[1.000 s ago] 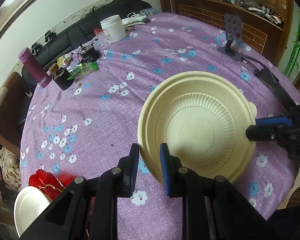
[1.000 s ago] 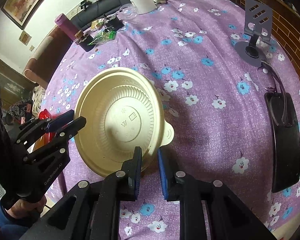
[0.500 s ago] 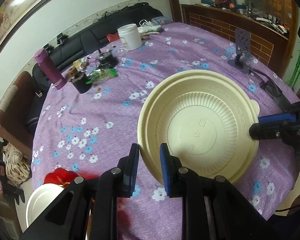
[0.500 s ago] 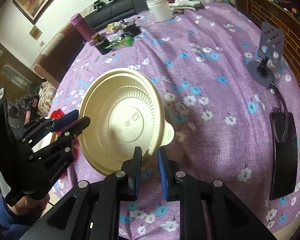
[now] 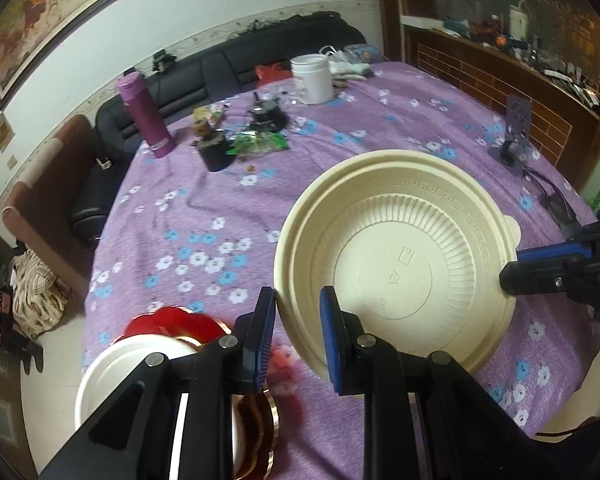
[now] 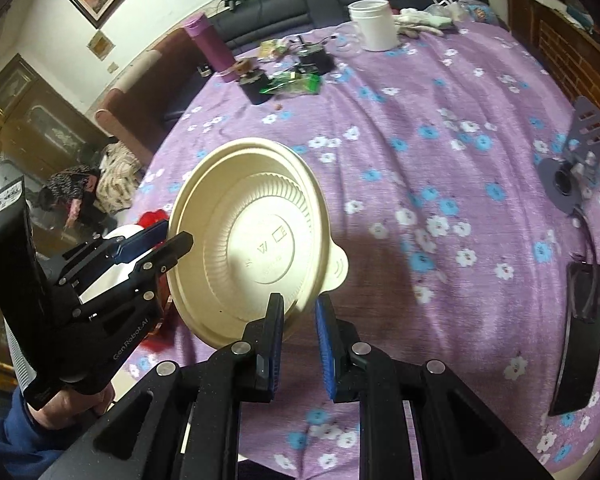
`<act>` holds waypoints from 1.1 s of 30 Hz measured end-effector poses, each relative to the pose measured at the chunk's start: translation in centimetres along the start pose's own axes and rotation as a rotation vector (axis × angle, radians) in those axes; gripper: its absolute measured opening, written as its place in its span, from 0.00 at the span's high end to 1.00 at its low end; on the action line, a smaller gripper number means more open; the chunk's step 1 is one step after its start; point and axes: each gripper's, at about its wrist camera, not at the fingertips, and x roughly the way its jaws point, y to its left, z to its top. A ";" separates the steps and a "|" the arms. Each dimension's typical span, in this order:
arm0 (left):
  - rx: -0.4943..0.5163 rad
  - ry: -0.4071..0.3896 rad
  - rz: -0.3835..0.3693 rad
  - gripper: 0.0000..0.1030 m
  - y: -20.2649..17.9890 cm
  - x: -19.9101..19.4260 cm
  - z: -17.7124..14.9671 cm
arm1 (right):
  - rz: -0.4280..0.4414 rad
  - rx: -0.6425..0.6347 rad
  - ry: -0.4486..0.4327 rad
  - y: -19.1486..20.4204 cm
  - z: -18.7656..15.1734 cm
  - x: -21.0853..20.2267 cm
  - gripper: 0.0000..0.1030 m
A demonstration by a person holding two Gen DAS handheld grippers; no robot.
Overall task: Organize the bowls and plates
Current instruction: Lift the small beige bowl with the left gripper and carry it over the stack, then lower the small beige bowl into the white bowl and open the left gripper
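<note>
Currently both grippers clamp one cream bowl (image 5: 396, 264), held bottom-up and tilted above the near edge of the purple tablecloth (image 5: 228, 208). Left gripper (image 5: 296, 328) pinches its left rim; right gripper (image 6: 298, 328) pinches the opposite rim beside the tab. White and red plates (image 5: 148, 356) sit at the near left edge.

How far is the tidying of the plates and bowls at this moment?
Done: a white plate and a red dish are already stacked at the table edge. In hand: the left gripper and right gripper both pinch the rim of the cream plastic bowl, held above the purple flowered tablecloth. Left: setting it on the stack.
</note>
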 end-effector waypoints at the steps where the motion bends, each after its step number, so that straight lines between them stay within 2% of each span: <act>1: -0.004 -0.002 0.005 0.80 0.3 -0.3 -0.1 | 0.009 -0.002 0.002 0.3 0.1 0.0 0.82; 20: -0.131 -0.025 0.117 0.80 7.3 -5.3 -2.5 | 0.164 -0.065 0.077 7.2 2.1 0.9 0.82; 33: -0.262 0.010 0.193 0.79 13.5 -7.6 -6.7 | 0.254 -0.137 0.165 14.2 2.7 4.0 0.82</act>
